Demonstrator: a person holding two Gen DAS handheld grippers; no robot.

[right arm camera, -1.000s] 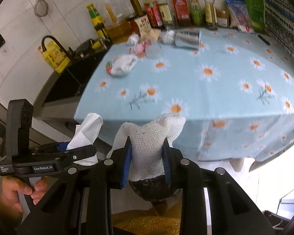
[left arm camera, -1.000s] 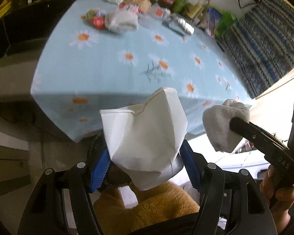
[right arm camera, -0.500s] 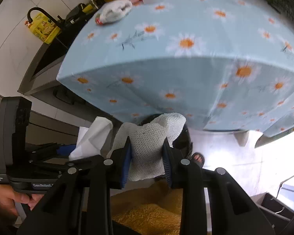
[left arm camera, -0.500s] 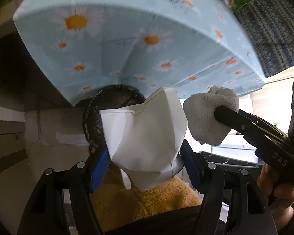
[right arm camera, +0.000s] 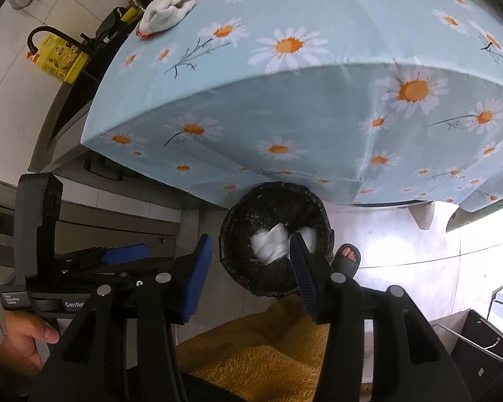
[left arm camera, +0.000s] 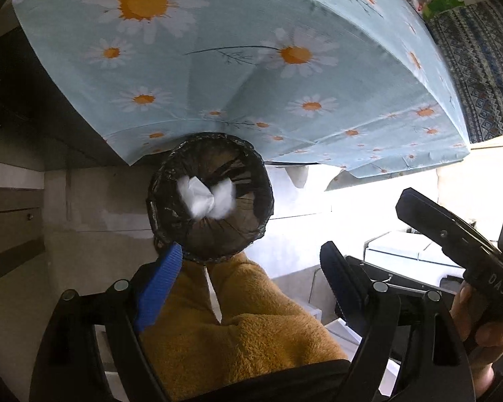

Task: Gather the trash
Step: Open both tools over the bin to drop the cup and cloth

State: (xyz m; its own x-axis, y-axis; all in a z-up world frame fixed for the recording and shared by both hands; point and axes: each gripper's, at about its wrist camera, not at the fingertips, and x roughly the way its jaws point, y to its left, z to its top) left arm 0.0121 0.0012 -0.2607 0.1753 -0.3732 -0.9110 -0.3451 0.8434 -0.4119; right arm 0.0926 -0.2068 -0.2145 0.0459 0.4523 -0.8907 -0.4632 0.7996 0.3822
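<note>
**Both grippers empty over the bin, trash is in**

So here both grippers hang above the trash bin (left arm camera: 211,197), pointing steeply down. It's a round bin with a crinkly black liner, standing on the floor right at the hanging edge of the daisy tablecloth (left arm camera: 238,67). Two white crumpled wads (left arm camera: 206,196) sit inside it, touching each other. From the right wrist view they look like paper or cloth, but they're too blurred to say which.

The left gripper (left arm camera: 248,281) has its blue pads spread wide and the jaws are opening, with nothing between them. Same for the right gripper (right arm camera: 248,271): jaws opening, a narrower gap, nothing pinched. Its right pad overlaps the wads in the picture, but it's above the bin, not touching.

Readable writing: the right gripper's handle shows "DAS" in the left wrist view. The left gripper's body shows "GenRo", cut off by a finger, plus a small label that seems to say "Data Acquisition System".

Each handle has a hand around it (left hand (right arm camera: 20,338), right hand (left arm camera: 483,328)). Below the grippers there's mustard fleece fabric (left arm camera: 244,328), and a foot in a dark slipper (right arm camera: 347,259) just beside the bin. Up on the table a white rolled cloth (right arm camera: 167,10) lies near the far edge, by a yellow bottle (right arm camera: 62,58) on the counter.
</note>
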